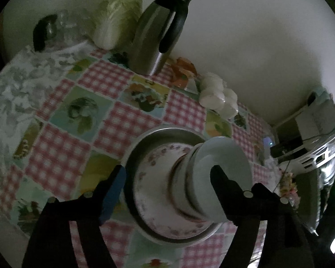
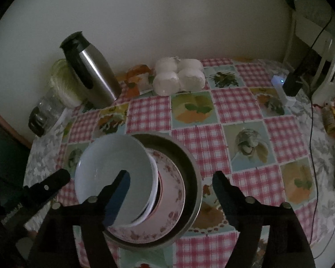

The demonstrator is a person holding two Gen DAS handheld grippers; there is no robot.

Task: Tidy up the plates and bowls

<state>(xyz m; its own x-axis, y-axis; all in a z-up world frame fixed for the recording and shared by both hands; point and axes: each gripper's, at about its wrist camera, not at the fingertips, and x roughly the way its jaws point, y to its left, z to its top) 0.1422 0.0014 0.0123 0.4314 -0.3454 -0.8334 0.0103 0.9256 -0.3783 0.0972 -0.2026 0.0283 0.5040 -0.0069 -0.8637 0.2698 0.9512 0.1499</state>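
Left tongs (image 1: pixel 167 178): fingers apart, nothing clamped; the stack of dishes sits between them, the right finger dark in front of the white bowl (image 1: pixel 223 160), contact not determinable. Right tongs (image 2: pixel 170 185): fingers apart, nothing clamped; the left finger shows in front of the same bowl, the right one over bare cloth.

Stack: white bowl on top, nested in at least one more bowl, on a floral plate (image 2: pixel 167 201), all inside a metal basin (image 2: pixel 189 163). It stands at the near side of the bench (image 2: pixel 234 102), which wears a checked cloth.

Orientation: bowl mouth faces up; the stack's long axis runs vertical, plate lying flat. Top bowl looks seated off-centre, toward the left of the plate in the right wrist view.

Step (judgement): release after setting the top bowl; stacking appears near done. Next move calls for lifting both tongs clear without nudging the rim.

Beyond: steel flask (image 2: pixel 89 67) and wrapped white rolls (image 2: pixel 178 76) at the far edge, well apart from the stack.
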